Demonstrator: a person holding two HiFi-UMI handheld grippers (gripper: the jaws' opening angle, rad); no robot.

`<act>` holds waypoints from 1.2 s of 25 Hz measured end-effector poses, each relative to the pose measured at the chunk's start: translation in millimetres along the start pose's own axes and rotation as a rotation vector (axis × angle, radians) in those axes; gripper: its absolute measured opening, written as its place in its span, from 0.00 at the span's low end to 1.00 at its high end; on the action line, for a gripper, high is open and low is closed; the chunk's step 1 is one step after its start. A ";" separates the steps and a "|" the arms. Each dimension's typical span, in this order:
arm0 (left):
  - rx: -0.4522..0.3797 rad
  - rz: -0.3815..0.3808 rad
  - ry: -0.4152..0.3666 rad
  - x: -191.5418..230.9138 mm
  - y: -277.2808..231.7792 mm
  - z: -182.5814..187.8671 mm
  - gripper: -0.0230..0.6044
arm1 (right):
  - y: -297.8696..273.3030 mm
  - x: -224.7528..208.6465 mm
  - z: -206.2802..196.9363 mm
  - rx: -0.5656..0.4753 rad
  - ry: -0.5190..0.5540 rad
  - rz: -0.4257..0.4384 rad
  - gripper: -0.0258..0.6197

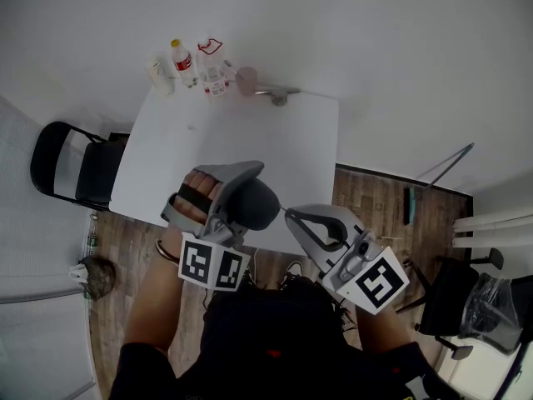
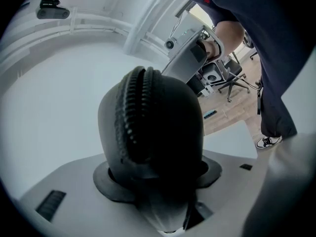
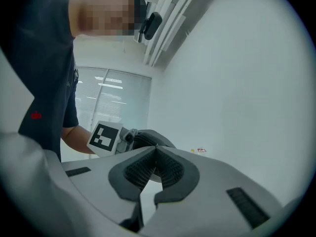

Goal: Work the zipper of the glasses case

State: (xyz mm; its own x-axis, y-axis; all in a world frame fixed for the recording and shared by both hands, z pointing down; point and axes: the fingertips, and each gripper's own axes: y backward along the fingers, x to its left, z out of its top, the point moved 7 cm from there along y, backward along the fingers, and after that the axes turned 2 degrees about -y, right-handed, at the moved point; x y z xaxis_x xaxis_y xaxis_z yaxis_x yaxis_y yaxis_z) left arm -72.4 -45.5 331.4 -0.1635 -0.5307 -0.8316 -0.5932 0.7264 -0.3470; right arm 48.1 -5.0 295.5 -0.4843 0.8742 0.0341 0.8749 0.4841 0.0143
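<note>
Left gripper view: the left gripper (image 2: 159, 177) has its jaws spread wide, with the pads pressed on either side of the dark glasses case (image 2: 158, 127). It holds one end of the case, and the zipper (image 2: 132, 115) runs up over the crown toward 12 o'clock. That grip looks meant to keep the case steady in the air and the teeth facing outward.

At 1 o'clock past the case, the right gripper (image 3: 156, 149) comes in level. Its jaws are fully closed, with the tips at the far end of the case. This looks like a pinch on the zipper pull so that it can be drawn along the track. The pull is too small to make out, so I cannot confirm it.

In the head view the case hangs over the near edge of the white table (image 1: 250, 140). Small bottles (image 1: 181, 61) stand at 11 o'clock. One has a red label, but its print is too small to read. The marker cube (image 3: 104, 136) shows only black-and-white squares, no lettering.
</note>
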 end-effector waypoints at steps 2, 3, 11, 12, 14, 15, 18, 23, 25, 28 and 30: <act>0.003 -0.004 -0.004 -0.7 -0.2 -0.8 0.48 | -0.8 -0.1 -0.3 -0.006 0.001 -0.007 0.06; 0.004 -0.006 -0.006 -1.2 0.0 -1.1 0.48 | -1.1 0.2 -0.9 -0.007 0.002 -0.009 0.06; -0.003 -0.013 0.000 -2.6 0.4 0.0 0.48 | -3.7 0.4 -5.5 -0.002 0.006 -0.011 0.07; -0.008 -0.014 0.004 -2.4 0.2 0.3 0.48 | -4.5 0.5 -6.1 -0.003 0.005 -0.010 0.07; -0.014 -0.018 0.010 -2.2 -0.4 -0.2 0.48 | -5.8 0.1 -6.7 -0.008 -0.004 -0.009 0.07; -0.014 -0.020 0.011 -2.2 -0.5 -0.2 0.48 | -5.8 0.2 -6.3 -0.011 -0.006 -0.009 0.07; -0.004 -0.026 0.010 -2.2 -0.4 1.0 0.48 | -3.6 1.9 -4.1 -0.014 0.015 -0.011 0.06; 0.037 -0.034 -0.003 -4.3 -5.0 -3.7 0.48 | -1.7 5.4 -3.7 0.014 0.047 0.009 0.06; 0.064 -0.031 -0.005 -6.0 -7.5 -6.4 0.48 | -2.3 9.5 -3.4 0.026 0.050 0.032 0.06; 0.091 -0.039 0.003 -9.6 -11.1 -6.9 0.48 | -4.9 16.1 -2.4 0.033 0.040 0.058 0.06; 0.111 -0.047 -0.004 -11.6 -13.3 -7.5 0.48 | -7.9 20.3 -3.5 0.052 0.036 0.069 0.06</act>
State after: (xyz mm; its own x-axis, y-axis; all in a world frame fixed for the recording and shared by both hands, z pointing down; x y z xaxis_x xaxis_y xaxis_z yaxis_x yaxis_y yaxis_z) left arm -68.5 -52.2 348.9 -0.1342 -0.5639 -0.8149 -0.5092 0.7447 -0.4315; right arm 31.3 8.8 299.5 -0.4219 0.9040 0.0694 0.9042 0.4252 -0.0413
